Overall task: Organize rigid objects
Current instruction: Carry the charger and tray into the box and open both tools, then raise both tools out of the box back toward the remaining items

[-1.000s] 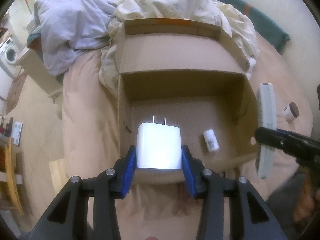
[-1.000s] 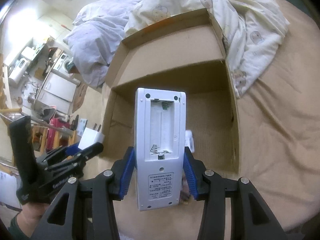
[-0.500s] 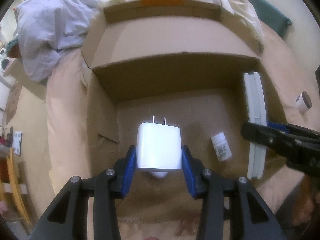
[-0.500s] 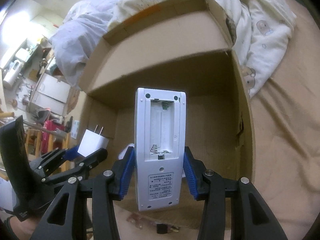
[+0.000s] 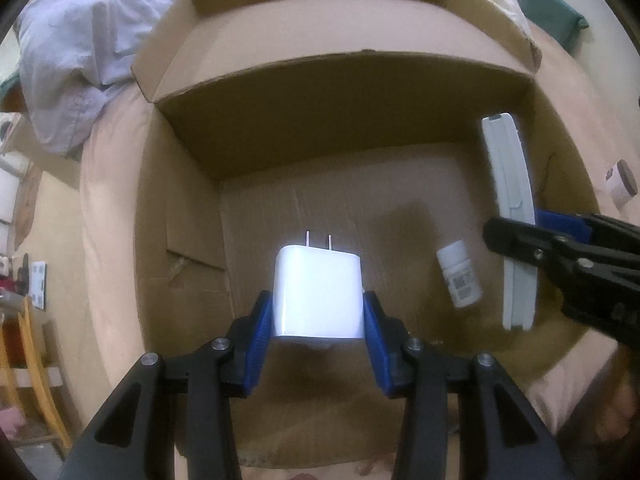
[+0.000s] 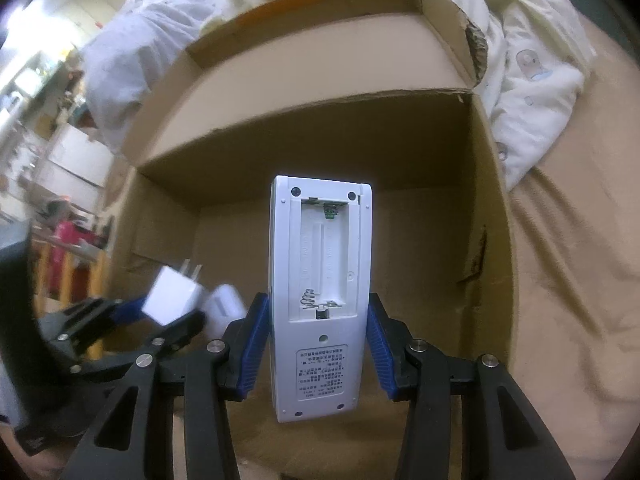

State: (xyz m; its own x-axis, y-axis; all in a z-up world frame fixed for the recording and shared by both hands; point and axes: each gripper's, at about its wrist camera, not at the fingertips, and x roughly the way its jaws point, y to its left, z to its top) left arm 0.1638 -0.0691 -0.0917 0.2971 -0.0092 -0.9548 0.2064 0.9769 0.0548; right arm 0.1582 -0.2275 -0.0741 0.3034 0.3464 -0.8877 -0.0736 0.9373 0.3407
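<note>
My left gripper [image 5: 318, 316] is shut on a white plug charger [image 5: 318, 292], prongs pointing away, held low inside the open cardboard box [image 5: 340, 92]. My right gripper [image 6: 318, 336] is shut on a white remote [image 6: 320, 280] with its battery bay uncovered, also down inside the box [image 6: 492, 200]. In the left wrist view the remote [image 5: 514, 216] and right gripper [image 5: 560, 240] show at the right. The right wrist view has the charger [image 6: 174, 294] and left gripper [image 6: 152, 320] at lower left. A small white bottle [image 5: 460, 274] lies on the box floor between them.
The box sits on a bed with a tan sheet [image 6: 568, 280]. Crumpled bedding [image 5: 76, 52] is piled behind the box. A small brown-capped jar [image 5: 620, 184] lies on the sheet right of the box. A yellow chair [image 5: 32, 364] stands on the floor at left.
Both grippers have sunk from above the box rim down into the box, each keeping its object. The box walls now fill both views.
</note>
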